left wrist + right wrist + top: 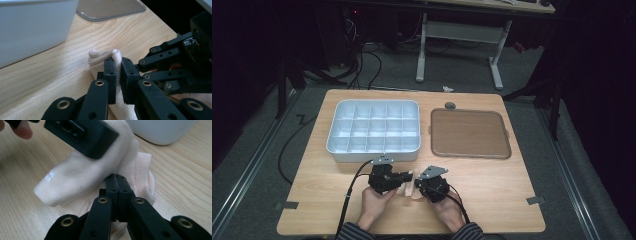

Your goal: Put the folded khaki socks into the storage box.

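A cream sock lies bunched on the wooden table near its front edge, between the two grippers. My left gripper comes in from the left. In the left gripper view it is shut on an upright fold of the sock. My right gripper meets it from the right. Its jaws are pressed together with their tips sunk into the sock beside the ribbed cuff. One jaw of the left gripper presses on the sock from above in that view.
A white compartment box stands just behind the grippers, its wall close in both gripper views. A flat clear lid lies to its right. A grey desk frame stands on the floor beyond the table.
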`<state>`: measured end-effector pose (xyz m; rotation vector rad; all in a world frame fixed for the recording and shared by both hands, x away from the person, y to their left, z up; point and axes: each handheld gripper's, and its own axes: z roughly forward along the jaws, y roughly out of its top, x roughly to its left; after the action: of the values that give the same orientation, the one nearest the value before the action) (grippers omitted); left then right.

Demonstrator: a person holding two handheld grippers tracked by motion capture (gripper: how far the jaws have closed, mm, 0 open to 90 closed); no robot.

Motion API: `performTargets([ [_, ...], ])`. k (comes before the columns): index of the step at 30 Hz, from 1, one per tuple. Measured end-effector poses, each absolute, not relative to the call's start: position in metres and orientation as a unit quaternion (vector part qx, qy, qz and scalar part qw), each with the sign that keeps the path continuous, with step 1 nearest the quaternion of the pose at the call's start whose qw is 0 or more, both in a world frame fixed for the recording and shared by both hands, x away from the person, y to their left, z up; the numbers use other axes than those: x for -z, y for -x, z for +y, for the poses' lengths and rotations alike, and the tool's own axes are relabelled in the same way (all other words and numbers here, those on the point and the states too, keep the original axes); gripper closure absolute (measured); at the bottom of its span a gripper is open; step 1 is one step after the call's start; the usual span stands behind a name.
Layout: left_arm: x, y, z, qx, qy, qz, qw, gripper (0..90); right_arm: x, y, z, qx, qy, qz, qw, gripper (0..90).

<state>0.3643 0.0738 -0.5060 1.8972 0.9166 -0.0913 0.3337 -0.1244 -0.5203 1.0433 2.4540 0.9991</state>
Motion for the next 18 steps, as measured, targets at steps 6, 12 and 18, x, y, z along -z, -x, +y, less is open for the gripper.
performTargets([
  [6,0.508,-0.366,0.071,0.035,-0.782,0.377,0.495,84.6,0.522,-0.338,-0.119,-0.355,-0.356,0.854,0.138,90.0],
  [12,0.506,-0.365,0.075,0.027,-0.783,0.387,0.486,84.7,0.517,-0.334,-0.123,-0.363,-0.357,0.848,0.147,84.1],
  [18,0.507,-0.365,0.078,0.027,-0.784,0.393,0.480,84.9,0.508,-0.331,-0.135,-0.378,-0.371,0.832,0.165,80.0],
])
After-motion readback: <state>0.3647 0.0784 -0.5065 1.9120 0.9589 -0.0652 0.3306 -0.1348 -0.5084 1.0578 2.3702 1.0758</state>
